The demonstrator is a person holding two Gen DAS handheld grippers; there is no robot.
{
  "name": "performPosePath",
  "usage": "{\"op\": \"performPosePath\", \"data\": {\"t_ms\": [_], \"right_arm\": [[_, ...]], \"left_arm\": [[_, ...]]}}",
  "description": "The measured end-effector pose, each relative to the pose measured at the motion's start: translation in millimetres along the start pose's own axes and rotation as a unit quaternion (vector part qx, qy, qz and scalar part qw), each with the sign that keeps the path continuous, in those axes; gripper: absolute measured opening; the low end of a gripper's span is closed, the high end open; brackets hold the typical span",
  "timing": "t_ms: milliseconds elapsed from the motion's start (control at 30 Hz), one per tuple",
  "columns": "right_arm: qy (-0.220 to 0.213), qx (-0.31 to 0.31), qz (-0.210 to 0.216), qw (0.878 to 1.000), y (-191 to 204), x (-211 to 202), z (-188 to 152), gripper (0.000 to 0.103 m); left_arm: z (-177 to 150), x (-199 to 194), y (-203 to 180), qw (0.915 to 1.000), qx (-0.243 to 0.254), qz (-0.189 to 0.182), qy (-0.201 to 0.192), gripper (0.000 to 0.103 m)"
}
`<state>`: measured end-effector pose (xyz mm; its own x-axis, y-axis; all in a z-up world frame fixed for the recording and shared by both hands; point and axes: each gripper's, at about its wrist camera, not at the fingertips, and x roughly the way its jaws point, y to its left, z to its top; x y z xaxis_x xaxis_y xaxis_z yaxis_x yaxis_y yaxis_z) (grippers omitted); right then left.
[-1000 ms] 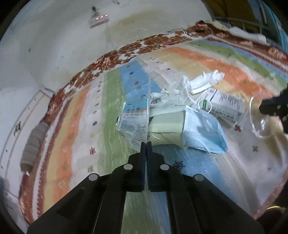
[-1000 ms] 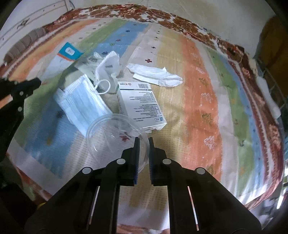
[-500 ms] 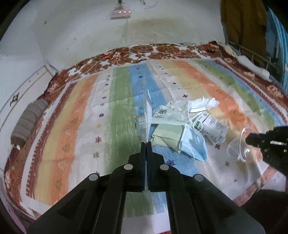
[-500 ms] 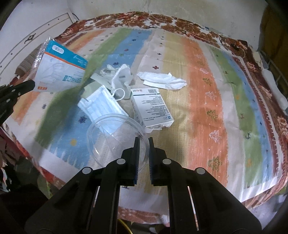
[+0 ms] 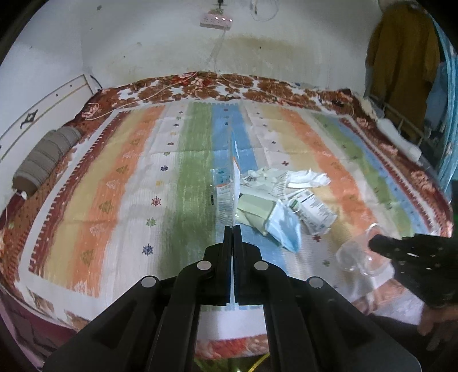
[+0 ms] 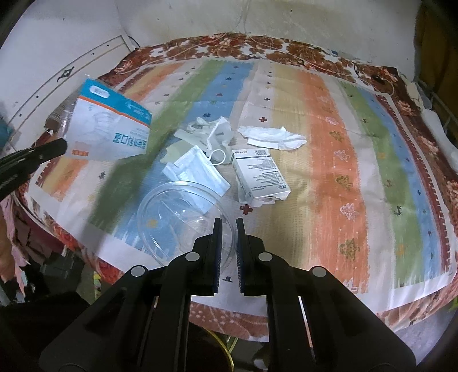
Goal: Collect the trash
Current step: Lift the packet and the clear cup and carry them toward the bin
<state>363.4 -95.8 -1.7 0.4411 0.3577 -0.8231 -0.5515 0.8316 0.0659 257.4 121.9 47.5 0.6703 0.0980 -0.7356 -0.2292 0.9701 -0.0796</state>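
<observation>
Left wrist view: a bed covered by a striped spread [image 5: 120,183] of green, blue, orange and cream bands, with a red floral blanket [image 5: 200,88] showing along its far edge against a stained white wall [image 5: 143,43]. A power strip [image 5: 216,21] hangs on that wall, a rolled grey pillow [image 5: 43,160] lies at the bed's left edge, and yellow clothing [image 5: 400,51] hangs at the right. The left gripper [image 5: 232,229] is clenched on a plastic mask packet [image 5: 226,189], seen edge-on. Near the bed's middle lie a blue face mask [image 5: 286,229], a small white box [image 5: 312,211] and crumpled paper [image 5: 274,180]. The right gripper [image 5: 375,244] enters at the right, holding a clear bowl [image 5: 355,257].

Right wrist view: the right gripper [image 6: 228,226] pinches the rim of the clear bowl [image 6: 171,211] above the bed's near edge. The mask packet [image 6: 111,131] hangs above the left edge, held by the left gripper [image 6: 61,146]. On the spread [image 6: 329,143] rest the face mask [image 6: 197,168], the box [image 6: 257,174], the paper [image 6: 209,131] and a white tissue [image 6: 272,137].
</observation>
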Motion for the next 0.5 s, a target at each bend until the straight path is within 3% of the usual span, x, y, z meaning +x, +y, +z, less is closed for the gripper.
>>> {"op": "performPosePath", "data": {"t_ms": [333, 500], "right_arm": [[-0.012, 0.019, 0.027, 0.999, 1, -28, -22, 0.008], [-0.024, 0.017, 0.039, 0.999, 11, -47, -37, 0.008]], "left_arm": [[-21, -39, -10, 0.9984, -0.034, -0.042, 0.014, 0.000], [-38, -55, -22, 0.9976, -0.026, -0.061, 0.019, 0.000]]}}
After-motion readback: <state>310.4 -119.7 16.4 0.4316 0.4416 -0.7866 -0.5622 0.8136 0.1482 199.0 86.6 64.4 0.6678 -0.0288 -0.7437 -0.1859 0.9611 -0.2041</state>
